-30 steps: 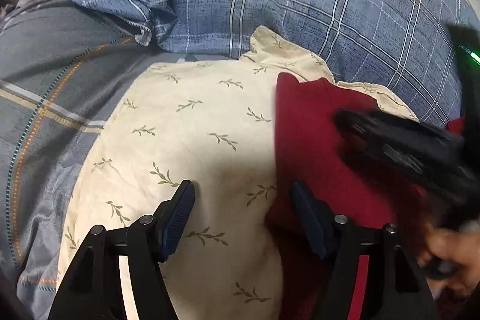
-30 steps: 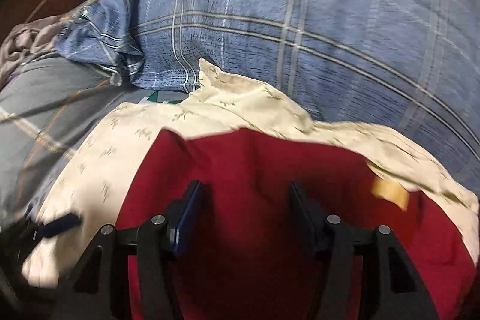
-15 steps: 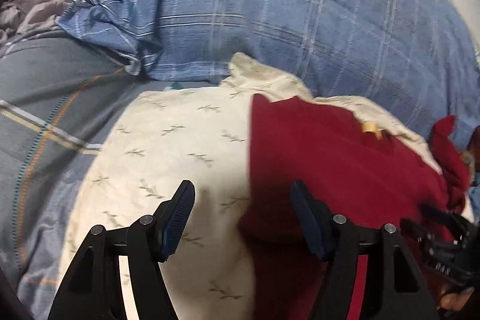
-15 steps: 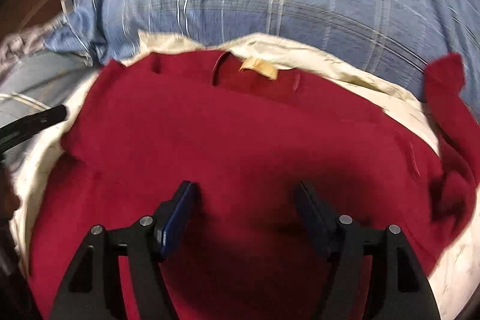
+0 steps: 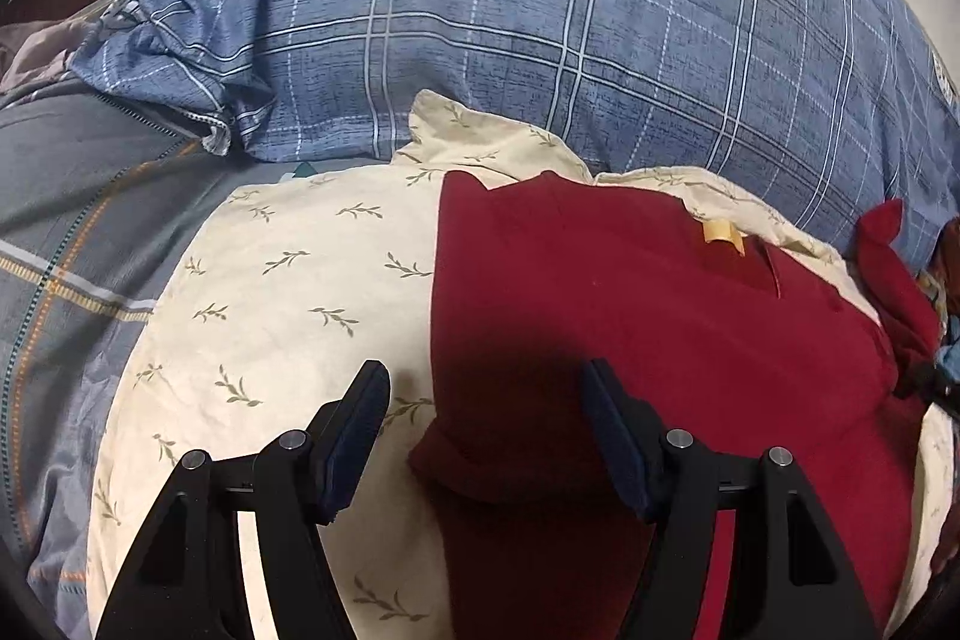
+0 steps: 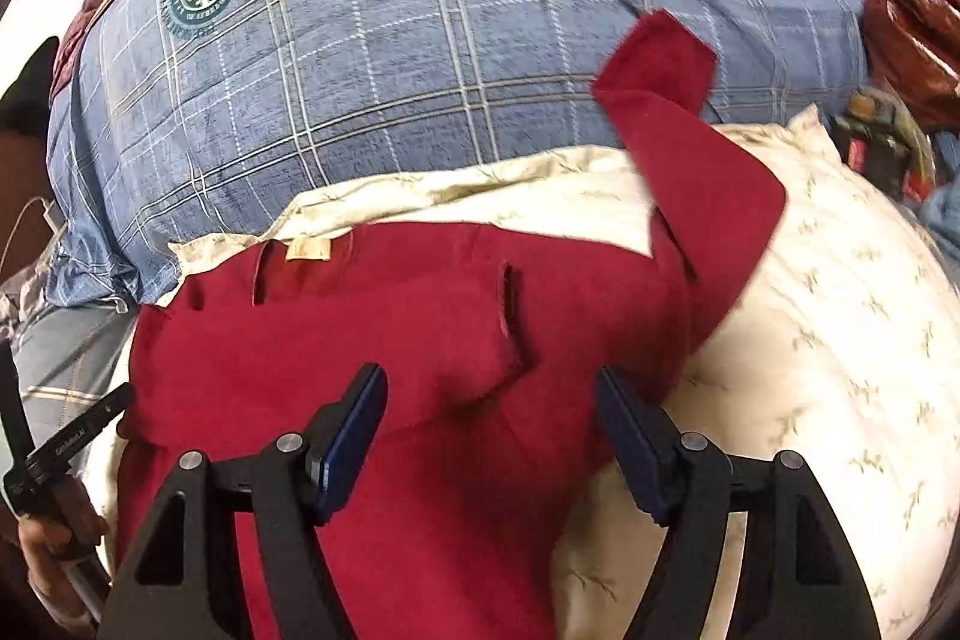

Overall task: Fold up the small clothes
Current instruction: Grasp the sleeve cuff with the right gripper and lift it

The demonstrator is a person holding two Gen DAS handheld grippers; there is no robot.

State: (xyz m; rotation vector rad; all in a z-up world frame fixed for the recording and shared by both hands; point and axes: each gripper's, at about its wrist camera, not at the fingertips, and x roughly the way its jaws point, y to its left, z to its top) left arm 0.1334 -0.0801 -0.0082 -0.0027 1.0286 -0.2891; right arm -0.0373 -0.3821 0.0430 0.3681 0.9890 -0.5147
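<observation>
The red top (image 6: 420,340) lies mostly flat on a cream leaf-print pillow (image 5: 270,310), one sleeve (image 6: 678,124) sticking out toward 1 o'clock onto the blue plaid quilt (image 6: 450,40). Both tools hover above it gripping nothing: the left tool (image 5: 486,430) wide open, the right tool (image 6: 489,436) wide open too. Best to pinch that sleeve near its cuff and fold it inward across the body. It all rests on a bed.

Both tongs angle steeply downward, jaws apart and gripping nothing. The left tongs (image 5: 486,430) hold their blue pads (image 5: 354,436) wide. The right tongs (image 6: 489,436) are spread a little wider. In the right wrist view, a hand (image 6: 57,532) at the near left edge grips the left tool's handle.
</observation>
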